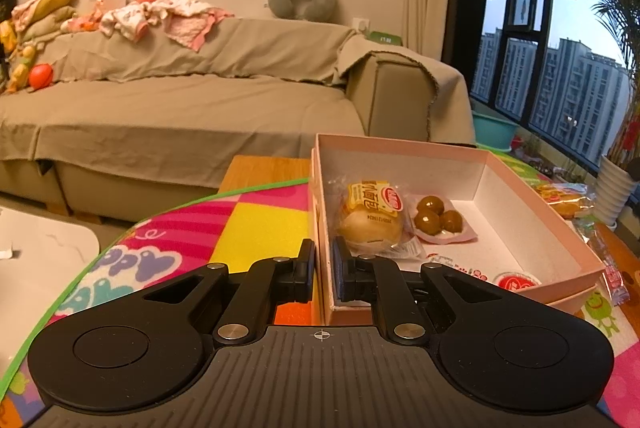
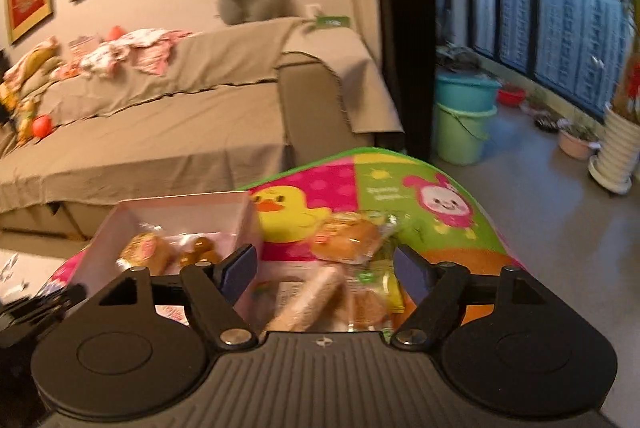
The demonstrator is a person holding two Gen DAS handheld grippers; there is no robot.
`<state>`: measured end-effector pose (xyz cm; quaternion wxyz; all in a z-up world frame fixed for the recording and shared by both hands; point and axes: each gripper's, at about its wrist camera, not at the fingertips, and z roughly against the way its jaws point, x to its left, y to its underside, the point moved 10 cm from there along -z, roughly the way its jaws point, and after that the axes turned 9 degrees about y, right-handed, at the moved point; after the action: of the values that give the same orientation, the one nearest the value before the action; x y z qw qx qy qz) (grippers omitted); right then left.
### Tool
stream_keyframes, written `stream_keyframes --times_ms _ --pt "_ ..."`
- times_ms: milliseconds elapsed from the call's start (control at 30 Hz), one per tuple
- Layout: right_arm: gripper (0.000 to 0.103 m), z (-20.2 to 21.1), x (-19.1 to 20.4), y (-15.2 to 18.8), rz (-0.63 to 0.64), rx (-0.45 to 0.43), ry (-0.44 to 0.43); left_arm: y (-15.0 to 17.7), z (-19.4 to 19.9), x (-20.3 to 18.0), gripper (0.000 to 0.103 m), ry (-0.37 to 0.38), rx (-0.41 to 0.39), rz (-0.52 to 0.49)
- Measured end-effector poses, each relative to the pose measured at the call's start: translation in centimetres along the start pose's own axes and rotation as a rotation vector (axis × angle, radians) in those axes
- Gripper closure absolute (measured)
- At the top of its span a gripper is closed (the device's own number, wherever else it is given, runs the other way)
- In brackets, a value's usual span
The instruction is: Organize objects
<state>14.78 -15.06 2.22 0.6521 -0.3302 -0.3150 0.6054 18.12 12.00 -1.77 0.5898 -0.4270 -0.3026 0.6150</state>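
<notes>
Left tool (image 1: 321,268) clamps the near-left wall of the shallow pink cardboard box (image 1: 532,204), one finger outside, one inside. Judged purpose: pinning the box so it does not slide on the colourful cartoon-print mat (image 1: 256,224) covering the desk while snacks go in.

Inside the box, far-left end: a wrapped round bun with a yellow-and-red label (image 1: 370,224), and just right of it a clear pack of three brown balls (image 1: 438,216). Small red-and-white packets (image 1: 514,282) lie against the near wall.

Right tool (image 2: 326,274) is open, jaws wide, nothing pressed between the pads. It hovers over a loose heap of wrapped snacks on the mat, right of the box: a golden cake in crinkly clear wrap (image 2: 346,238) at the far side, a long pale pink-wrapped bar (image 2: 310,302) nearer. View is blurred; exact labels unreadable.

Judgement: sorting is partway, several snacks already boxed, the heap not. Wide jaws suit the bulky wrappers. Risk: slippery film, a pinch may catch wrapper only.
</notes>
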Motion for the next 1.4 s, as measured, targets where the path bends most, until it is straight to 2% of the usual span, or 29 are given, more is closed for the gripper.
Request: stream_keyframes --times_ms 133,267,400,467,533,567,600,633,800,1033,1200,1267,1367,1400 --pt "0.025 -3.2 -0.6 0.4 -0.024 0.042 0.047 0.0 0.0 -0.1 0.091 -0.005 -0.001 0.0" --pt "0.016 -7.0 0.7 -0.7 0.079 0.032 0.103 0.0 -0.1 -0.1 0.091 -0.009 -0.004 -0.003" --pt "0.014 -12.1 2.2 -2.6 0.16 0.045 0.135 0.0 -0.2 -0.2 0.091 -0.012 -0.008 -0.005" --pt "0.014 -14.5 2.2 -3.2 0.151 0.065 0.15 0.0 -0.2 -0.2 0.091 -0.011 -0.008 -0.005" --pt "0.014 -17.0 1.7 -3.4 0.122 0.12 0.146 0.0 -0.2 -0.2 0.091 -0.011 -0.008 -0.005" --pt "0.018 -17.9 1.5 -3.2 0.105 0.157 0.131 0.0 -0.2 -0.2 0.091 -0.011 -0.008 -0.005" --pt "0.035 -18.7 1.2 -2.9 0.09 0.197 0.112 0.0 -0.2 -0.2 0.091 -0.011 -0.008 -0.005" --pt "0.044 -18.9 1.1 -2.5 0.087 0.222 0.094 0.0 -0.2 -0.2 0.091 -0.012 -0.008 -0.004" --pt "0.062 -15.5 1.1 -0.2 0.159 0.226 0.017 0.0 -0.2 -0.1 0.091 -0.013 -0.009 -0.005" --pt "0.063 -6.8 2.1 4.3 0.32 0.207 -0.102 0.1 -0.2 -0.3 0.092 -0.022 -0.012 -0.012" --pt "0.062 -1.4 1.8 8.7 0.415 0.216 -0.136 0.1 -0.2 -0.3 0.092 -0.022 -0.013 -0.012" --pt "0.059 0.1 1.2 9.8 0.423 0.216 -0.133 0.1 -0.2 -0.3 0.092 -0.023 -0.013 -0.011" --pt "0.035 1.6 0.3 10.1 0.432 0.217 -0.118 0.1 -0.2 -0.3 0.092 -0.023 -0.013 -0.011" --pt "0.034 1.7 0.1 9.5 0.416 0.197 -0.108 0.1 -0.2 -0.3 0.092 -0.022 -0.013 -0.012"
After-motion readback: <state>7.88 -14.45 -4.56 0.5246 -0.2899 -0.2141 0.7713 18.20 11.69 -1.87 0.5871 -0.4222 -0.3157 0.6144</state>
